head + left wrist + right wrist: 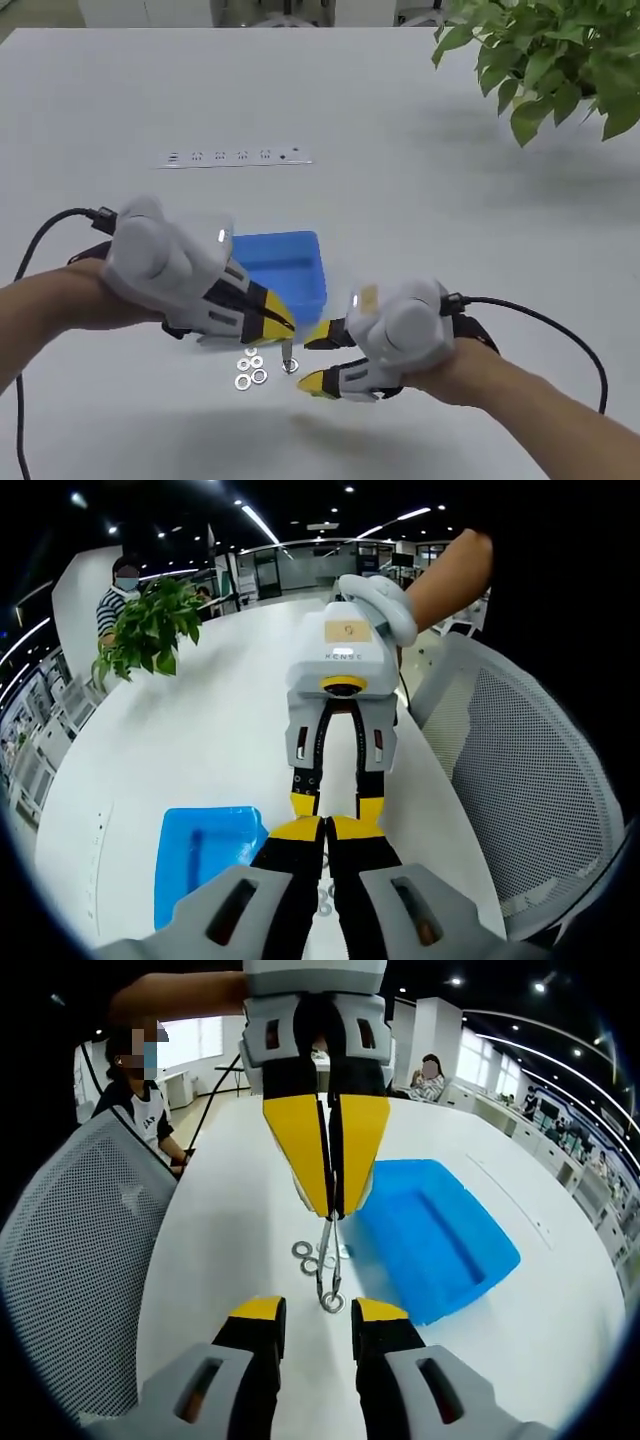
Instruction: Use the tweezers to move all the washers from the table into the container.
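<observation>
Right gripper view resolves what the head view blurs: slim metal tweezers (330, 1260), clamped between the left gripper's (331, 1200) yellow jaws, tips at a flat ring washer (332, 1303) on the white table (230, 1220) beside the blue rectangular container (480, 1260); right gripper (318, 1310) jaws apart.

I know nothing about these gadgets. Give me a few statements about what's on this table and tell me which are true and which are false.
1. The left gripper is clamped on the tweezers. True.
2. The container is red. False: it is blue.
3. Several washers lie on the table beside the container. True.
4. The right gripper is squeezing a washer. False: its jaws stand open with nothing between them.
5. A white power strip lies on the table beyond the container. True.
</observation>
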